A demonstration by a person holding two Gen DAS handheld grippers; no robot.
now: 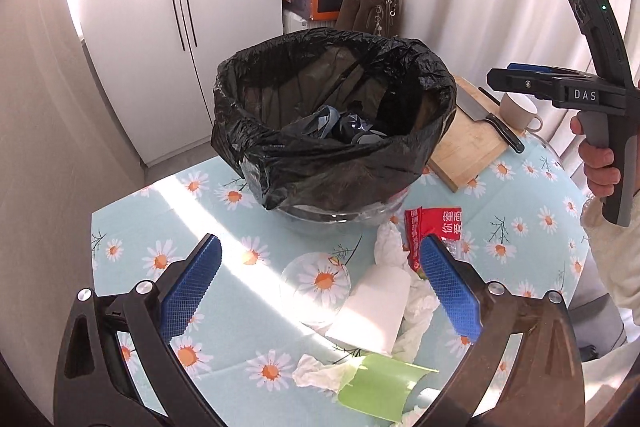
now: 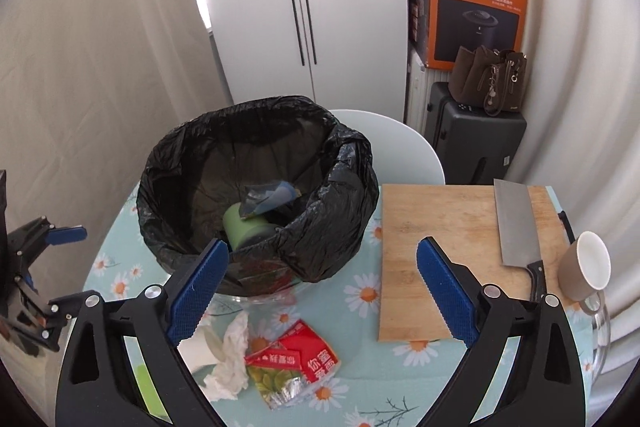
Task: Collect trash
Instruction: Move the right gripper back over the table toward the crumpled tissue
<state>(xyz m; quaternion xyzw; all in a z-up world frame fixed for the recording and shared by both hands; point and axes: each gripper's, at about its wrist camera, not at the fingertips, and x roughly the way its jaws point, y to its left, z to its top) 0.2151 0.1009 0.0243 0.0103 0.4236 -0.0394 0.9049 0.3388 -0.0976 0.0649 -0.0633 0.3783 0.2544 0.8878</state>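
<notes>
A bin lined with a black bag stands on the daisy-print table. A green cup and a blue wrapper lie inside it. My left gripper is open above a tipped white paper cup, crumpled tissue, a red wrapper and a green cup piece. My right gripper is open and holds nothing. It hovers in front of the bin, over the red wrapper and tissue. Each gripper shows in the other's view, the right gripper and the left gripper.
A wooden cutting board with a cleaver lies right of the bin, and a beige mug stands beside it. Behind the table are a white chair, a suitcase, an orange box and white cupboard doors. A clear round lid lies on the cloth.
</notes>
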